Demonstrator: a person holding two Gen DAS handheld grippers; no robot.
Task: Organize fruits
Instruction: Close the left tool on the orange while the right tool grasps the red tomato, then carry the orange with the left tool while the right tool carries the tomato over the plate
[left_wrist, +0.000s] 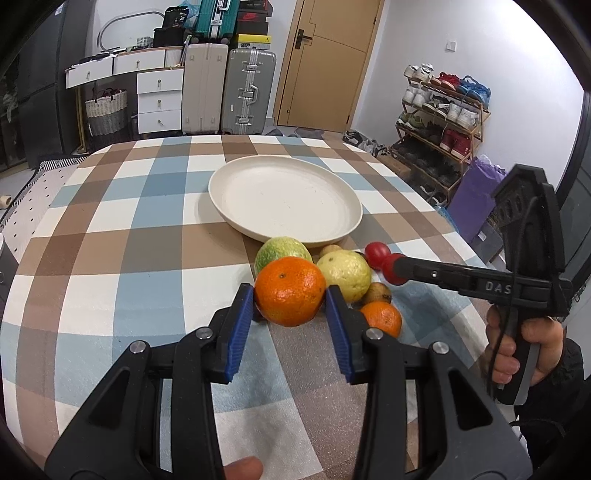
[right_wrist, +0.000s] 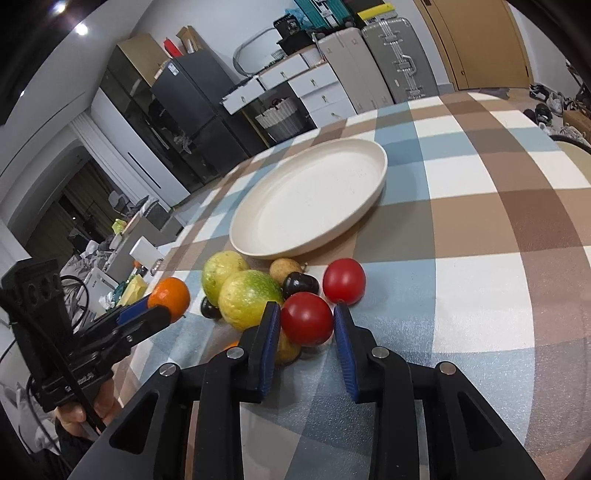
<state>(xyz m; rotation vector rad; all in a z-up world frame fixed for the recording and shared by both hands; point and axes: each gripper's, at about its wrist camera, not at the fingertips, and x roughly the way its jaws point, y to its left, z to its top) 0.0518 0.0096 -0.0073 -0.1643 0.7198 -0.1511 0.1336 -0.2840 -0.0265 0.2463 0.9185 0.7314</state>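
Beside the plate (left_wrist: 284, 199) rim — left fingers (left_wrist: 290, 291) clamping an orange (left_wrist: 290, 291), right fingers (right_wrist: 306, 325) a tomato (right_wrist: 306, 324).

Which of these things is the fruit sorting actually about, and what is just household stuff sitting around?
Part of the job:
- round cream plate
- large orange, in the left gripper
- red tomato, in the right gripper
- second red tomato
- green-yellow fruit

Just lying about:
- silver suitcase
- wooden shoe rack
- white drawers
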